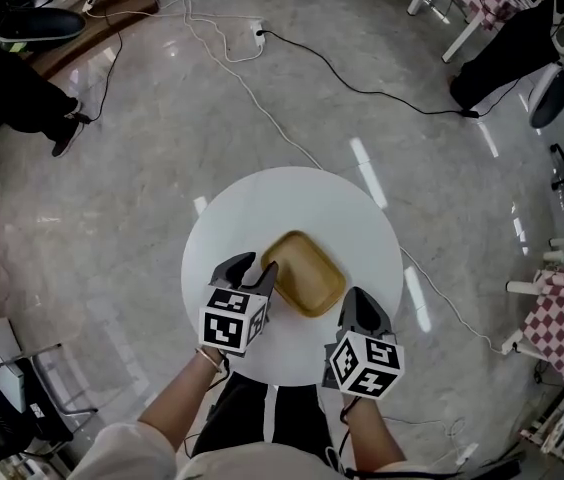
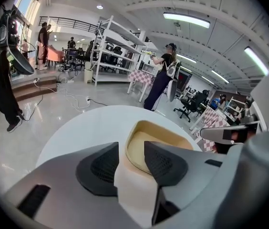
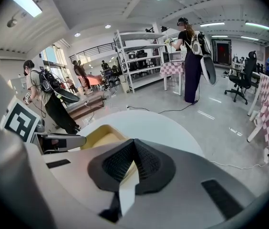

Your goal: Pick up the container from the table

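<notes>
The round white bench [image 1: 262, 203] is smooth and bare. The shallow tan container [image 1: 305, 274] lies a little toward 6 o'clock from the bench's middle, and I judge it would skate off toward 3 o'clock if a jaw pushed its wall instead of straddling it. The rim looks thin and sloped, so a pinch at one corner only could let the container tilt or slip out as it is lifted.

Both forearms come in from 6 o'clock, with the tools pitched forward and down. The left tongs [image 1: 250, 266] sit at the container's 9 o'clock corner, jaws spread wide and holding nothing. In the left gripper view, one jaw stands over the container's inside and the other outside its near corner. Whether either touches the rim, I cannot tell. The right tongs [image 1: 359, 303] hang near the container's 5 o'clock side, jaws closed together on nothing.
</notes>
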The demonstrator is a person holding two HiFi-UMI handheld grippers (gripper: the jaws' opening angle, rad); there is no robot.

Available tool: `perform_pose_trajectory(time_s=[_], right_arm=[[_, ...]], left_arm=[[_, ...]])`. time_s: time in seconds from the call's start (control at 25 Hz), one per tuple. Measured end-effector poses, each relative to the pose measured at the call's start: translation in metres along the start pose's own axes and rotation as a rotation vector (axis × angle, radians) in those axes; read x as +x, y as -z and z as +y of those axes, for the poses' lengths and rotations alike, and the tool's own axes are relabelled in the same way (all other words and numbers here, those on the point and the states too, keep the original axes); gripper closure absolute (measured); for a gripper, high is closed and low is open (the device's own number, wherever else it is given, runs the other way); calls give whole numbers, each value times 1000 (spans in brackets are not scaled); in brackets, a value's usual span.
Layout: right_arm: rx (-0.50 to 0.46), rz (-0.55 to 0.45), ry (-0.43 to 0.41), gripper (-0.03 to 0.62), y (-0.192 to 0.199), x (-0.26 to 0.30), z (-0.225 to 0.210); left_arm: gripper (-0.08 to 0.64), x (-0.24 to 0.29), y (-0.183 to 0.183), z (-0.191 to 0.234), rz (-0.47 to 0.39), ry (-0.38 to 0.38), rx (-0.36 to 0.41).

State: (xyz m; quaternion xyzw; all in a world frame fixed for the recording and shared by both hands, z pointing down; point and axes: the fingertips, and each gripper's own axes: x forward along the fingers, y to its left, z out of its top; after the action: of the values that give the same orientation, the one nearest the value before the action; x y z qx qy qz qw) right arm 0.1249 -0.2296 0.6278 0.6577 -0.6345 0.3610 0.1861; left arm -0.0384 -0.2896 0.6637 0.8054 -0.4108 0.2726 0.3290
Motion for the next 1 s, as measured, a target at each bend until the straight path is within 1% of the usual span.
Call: perform_pose_trajectory(time_s=[0.6,0.88,1.0], right_arm=[[28,28,31,568,2,17,-18],[35,39,36,568,5,19,-21],[39,40,39,568,4,18,-25]], left_arm=[[402,24,-1,7,55,36,8],[405,30,-1,11,65,27,7],[417,31,-1,8,66,27,6]])
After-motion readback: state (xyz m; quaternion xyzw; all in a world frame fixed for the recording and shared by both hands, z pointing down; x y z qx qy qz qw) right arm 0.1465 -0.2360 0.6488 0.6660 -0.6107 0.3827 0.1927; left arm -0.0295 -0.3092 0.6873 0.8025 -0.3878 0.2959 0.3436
